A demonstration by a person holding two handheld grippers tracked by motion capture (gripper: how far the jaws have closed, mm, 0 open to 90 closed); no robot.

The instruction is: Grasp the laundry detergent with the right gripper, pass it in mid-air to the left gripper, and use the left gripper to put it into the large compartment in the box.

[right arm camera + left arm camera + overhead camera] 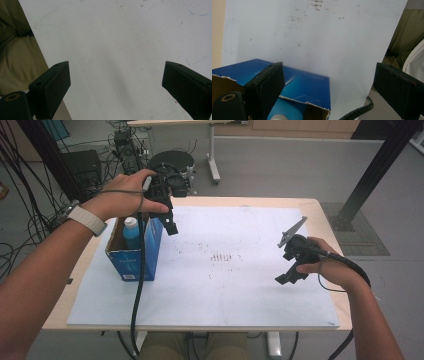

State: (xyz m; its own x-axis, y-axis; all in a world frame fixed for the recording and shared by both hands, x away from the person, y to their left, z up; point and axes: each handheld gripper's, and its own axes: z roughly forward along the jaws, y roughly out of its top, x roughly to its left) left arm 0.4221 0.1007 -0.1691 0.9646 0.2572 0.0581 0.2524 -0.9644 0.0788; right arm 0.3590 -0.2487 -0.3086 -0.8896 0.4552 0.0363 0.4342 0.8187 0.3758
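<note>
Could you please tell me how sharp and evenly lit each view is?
High view: even, soft light, slightly soft focus. Left gripper view: blue box reasonably clear, near jaws dark and blurred. Right gripper view: white sheet bright, jaws underexposed.

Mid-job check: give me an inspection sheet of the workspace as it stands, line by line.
Surface: white sheet covers the wooden table; dark specks near its middle.
Job's things: blue box stands open at the left edge, a blue bottle with a white cap upright inside.
Clutter: nothing seen on the sheet.
Grippers: left tool above the box's right wall, jaws wide apart, empty; right tool over the sheet's right side, jaws wide apart, empty.
Cables: left tool's cable hangs down past the box front; right tool's cable loops round the wrist.
Surroundings: cable tangle on the floor at left, black stool beyond the table.
</note>
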